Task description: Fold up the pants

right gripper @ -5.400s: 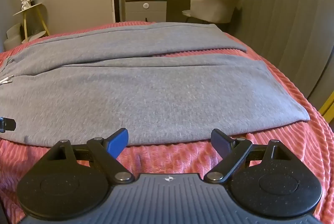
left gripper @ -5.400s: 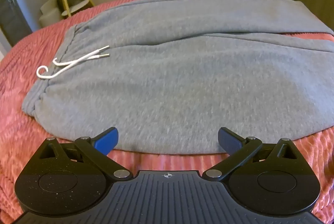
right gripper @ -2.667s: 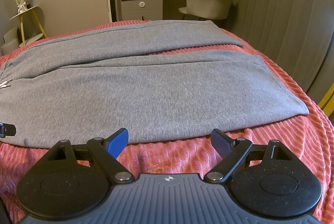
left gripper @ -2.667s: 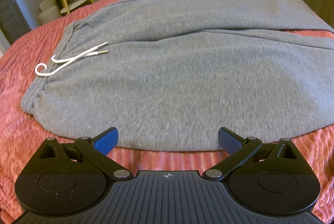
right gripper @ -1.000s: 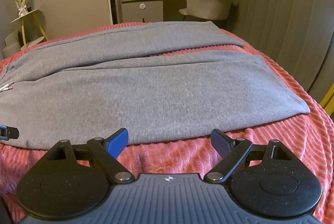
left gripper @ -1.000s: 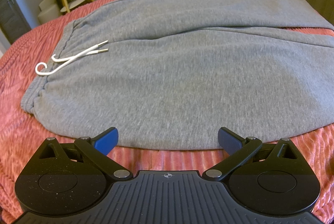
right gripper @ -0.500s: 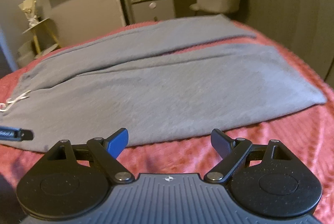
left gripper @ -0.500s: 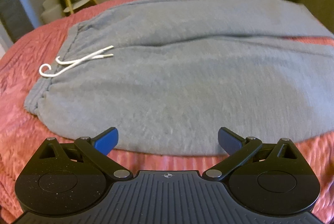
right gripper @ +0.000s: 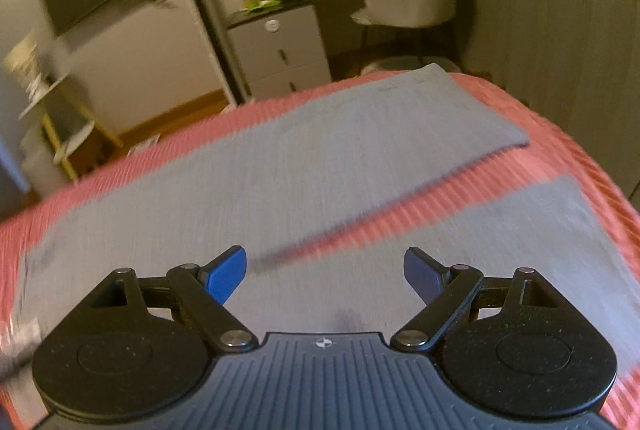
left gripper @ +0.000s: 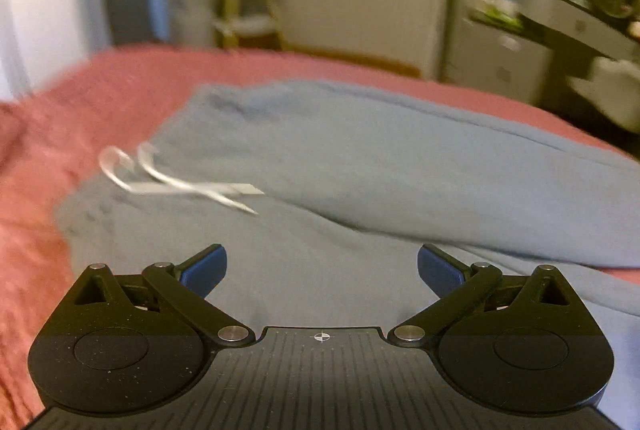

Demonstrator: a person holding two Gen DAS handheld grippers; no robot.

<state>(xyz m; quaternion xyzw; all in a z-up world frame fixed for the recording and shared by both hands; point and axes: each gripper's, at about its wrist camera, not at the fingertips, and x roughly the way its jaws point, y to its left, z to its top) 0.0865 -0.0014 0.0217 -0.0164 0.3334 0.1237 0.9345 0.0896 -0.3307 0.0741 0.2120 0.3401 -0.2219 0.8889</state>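
Grey pants (left gripper: 400,165) lie spread flat on the red bedspread (left gripper: 80,101), long axis running across the bed: waistband toward the left, where the white drawstring (left gripper: 176,181) loops over the fabric, and the legs stretching off to the right. In the right wrist view the pants (right gripper: 280,165) show their two legs lying side by side, split by a narrow wedge of red bedspread (right gripper: 560,149), the hems pointing toward the white chair (right gripper: 412,1) and the drawers (right gripper: 280,49). No writing or label can be read; both views are smeared by motion. The left gripper (left gripper: 322,268) has its fingers spread wide, nothing between them, above the waist end of the pants. The right gripper (right gripper: 324,272) is likewise spread wide and empty, above the near leg. Whether either touches the cloth can't be told.
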